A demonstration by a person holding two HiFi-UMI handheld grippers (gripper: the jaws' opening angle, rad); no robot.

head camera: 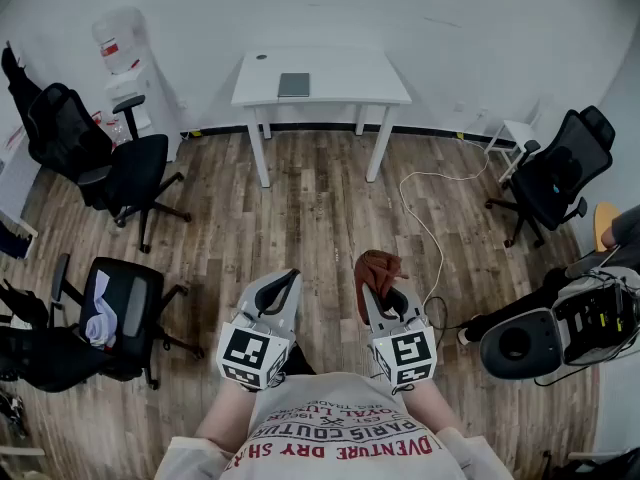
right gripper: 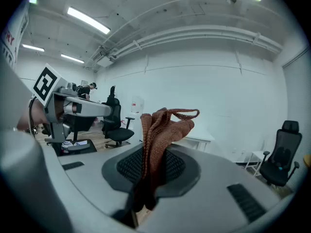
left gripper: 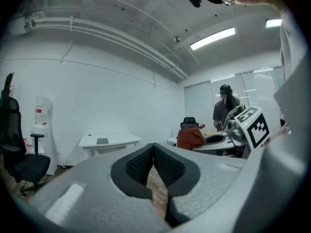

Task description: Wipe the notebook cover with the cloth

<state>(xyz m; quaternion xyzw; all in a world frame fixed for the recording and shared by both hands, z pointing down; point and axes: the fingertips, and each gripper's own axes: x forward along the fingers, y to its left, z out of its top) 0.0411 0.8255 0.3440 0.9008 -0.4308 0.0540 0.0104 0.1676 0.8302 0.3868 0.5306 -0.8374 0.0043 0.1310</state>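
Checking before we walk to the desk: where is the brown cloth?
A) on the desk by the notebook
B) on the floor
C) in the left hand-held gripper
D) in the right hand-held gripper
D: the cloth sticks up from the right hand-held gripper, whose jaws are shut on it; the left hand-held gripper is shut on nothing.

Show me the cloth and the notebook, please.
cloth (head camera: 377,271), head view, middle of the bunched fabric.
notebook (head camera: 294,85), head view, centre of its cover.
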